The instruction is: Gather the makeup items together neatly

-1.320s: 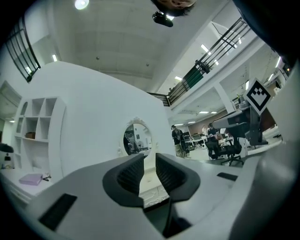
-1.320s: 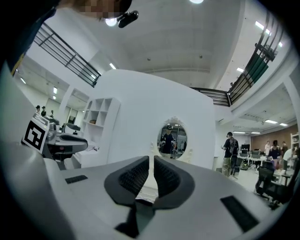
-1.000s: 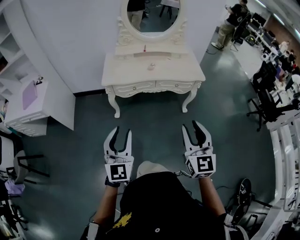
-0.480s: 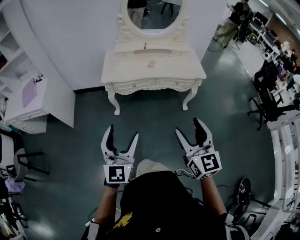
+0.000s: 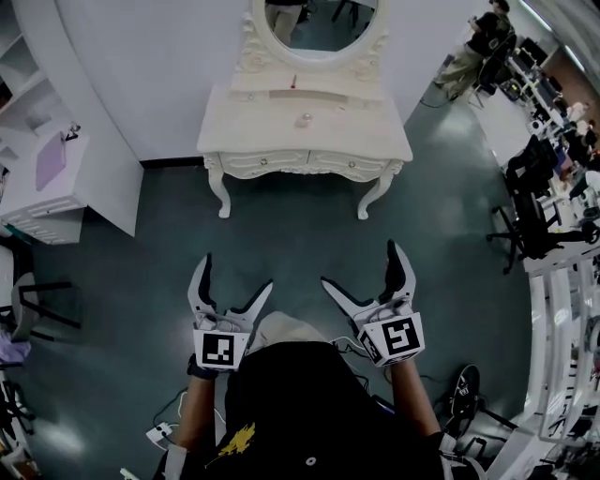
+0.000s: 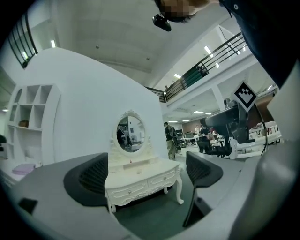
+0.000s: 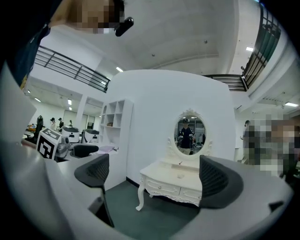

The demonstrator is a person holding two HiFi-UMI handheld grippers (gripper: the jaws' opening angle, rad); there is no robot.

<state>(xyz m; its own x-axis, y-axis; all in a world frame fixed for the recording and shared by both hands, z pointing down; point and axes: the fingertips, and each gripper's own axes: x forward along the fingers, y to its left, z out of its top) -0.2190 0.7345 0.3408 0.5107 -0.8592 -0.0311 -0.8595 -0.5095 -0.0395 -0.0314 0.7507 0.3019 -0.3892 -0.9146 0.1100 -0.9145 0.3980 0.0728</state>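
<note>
At far left, a white cabinet (image 5: 56, 192) stands against the curved white wall, with a purple item (image 5: 50, 161) lying on its top. The left gripper (image 5: 237, 272) is held level over the dark green floor (image 5: 300, 244). Its jaws have just been opening and now stand wide apart, with nothing between them. In the left gripper view only the distant furniture shows in the gap.

Straight ahead, well apart from both grippers, a white dressing table (image 5: 253, 131) with carved legs and two drawers stands against the wall beneath an oval mirror (image 5: 314, 23). The makeup items are on this table. A slim reddish stick (image 5: 293, 82) lies on the raised ledge just below the mirror. A small round item (image 5: 304, 119) sits on the tabletop in front of the ledge, near the stick but not touching it. What exactly it is cannot be made out at this range.

The right gripper (image 5: 360, 264) is also held about level and aimed at the table. Its jaws have just been opening too and are spread wide, gripping nothing. At far right, a person (image 5: 478, 52) stands in an open office area, with dark office chairs (image 5: 530, 202) nearer the camera.
</note>
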